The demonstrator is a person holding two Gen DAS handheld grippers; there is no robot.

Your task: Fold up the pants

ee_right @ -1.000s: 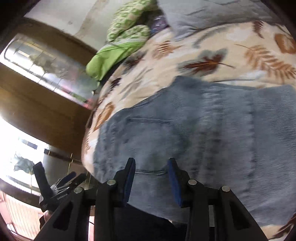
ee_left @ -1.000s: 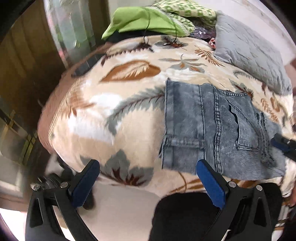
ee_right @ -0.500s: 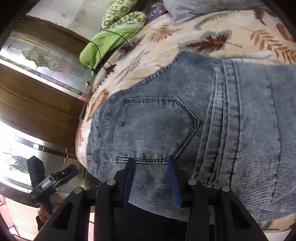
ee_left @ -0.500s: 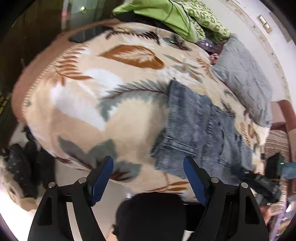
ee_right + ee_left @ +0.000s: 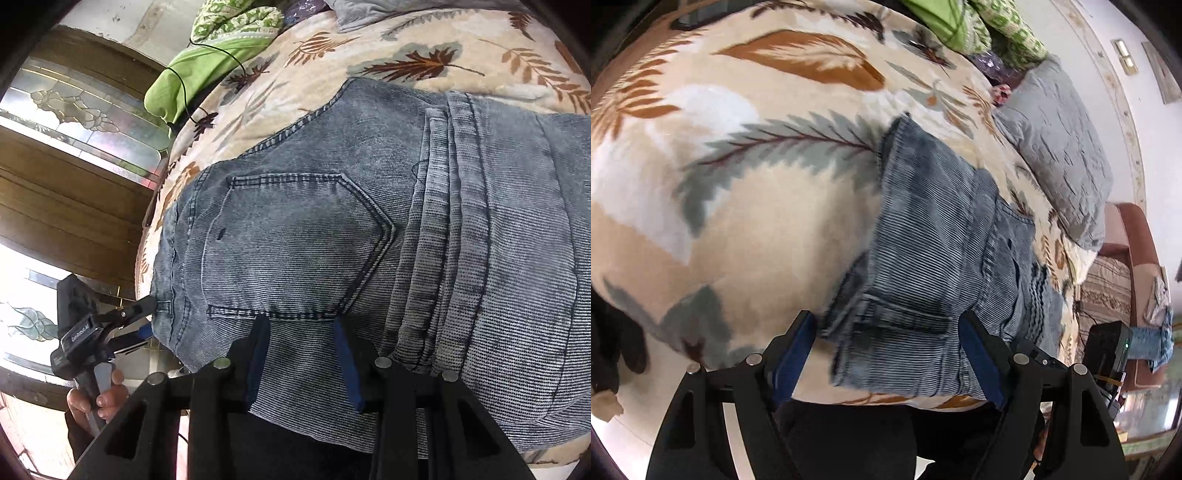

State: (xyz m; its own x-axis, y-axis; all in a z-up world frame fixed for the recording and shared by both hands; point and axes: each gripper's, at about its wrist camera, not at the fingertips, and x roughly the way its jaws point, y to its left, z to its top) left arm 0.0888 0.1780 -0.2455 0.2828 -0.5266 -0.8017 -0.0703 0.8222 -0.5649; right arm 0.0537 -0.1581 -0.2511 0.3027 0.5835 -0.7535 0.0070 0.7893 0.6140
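Left wrist view: the leaf-patterned beige blanket (image 5: 746, 206) covers the bed. On it, along its near edge, lie the folded blue-grey denim pants (image 5: 934, 258). The left gripper (image 5: 886, 354), black with blue pads, has its jaws wide and opening, the pants' near-left corner between them, pads not pressing. A grey quilted pillow (image 5: 1056, 147) rests at the far right corner.

Right wrist view: the left gripper (image 5: 147, 317) appears at the pants' (image 5: 369, 240) left corner. The right gripper (image 5: 301, 363), jaws partly apart, sits over the denim below the back pocket (image 5: 295, 243); whether it pinches cloth cannot be told.
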